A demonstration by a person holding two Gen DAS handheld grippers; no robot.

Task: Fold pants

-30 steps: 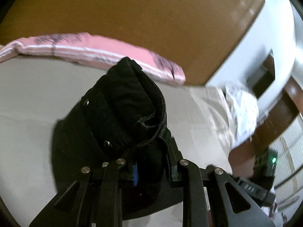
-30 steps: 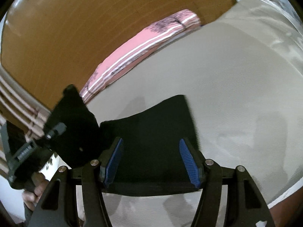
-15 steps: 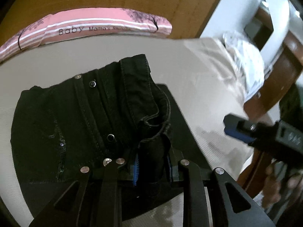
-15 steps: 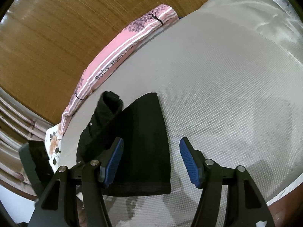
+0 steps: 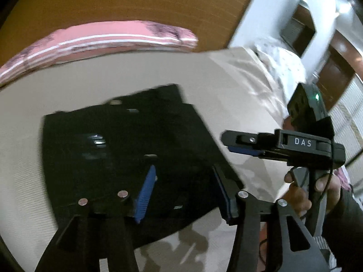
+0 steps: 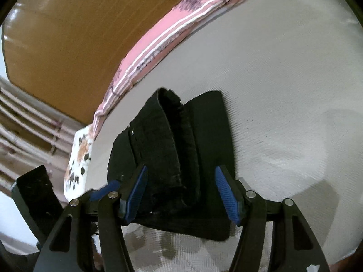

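While jaws opening, left gripper (image 5: 183, 190): pads off the cloth, pants beneath and between the fingers.
Right gripper (image 6: 181, 192): open, gripping nothing, over pants' near edge.
Pants (image 6: 177, 158): black, folded, flat on bed (image 6: 283, 90), waistband fold on top.
Far: pink striped pillow (image 6: 163, 38) at headboard.

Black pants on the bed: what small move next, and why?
Probably draw the left claw back clear. Its jaws are opening with nothing pinched, and the black pants lie folded on the bed sheet. The right claw is open, gripping nothing.
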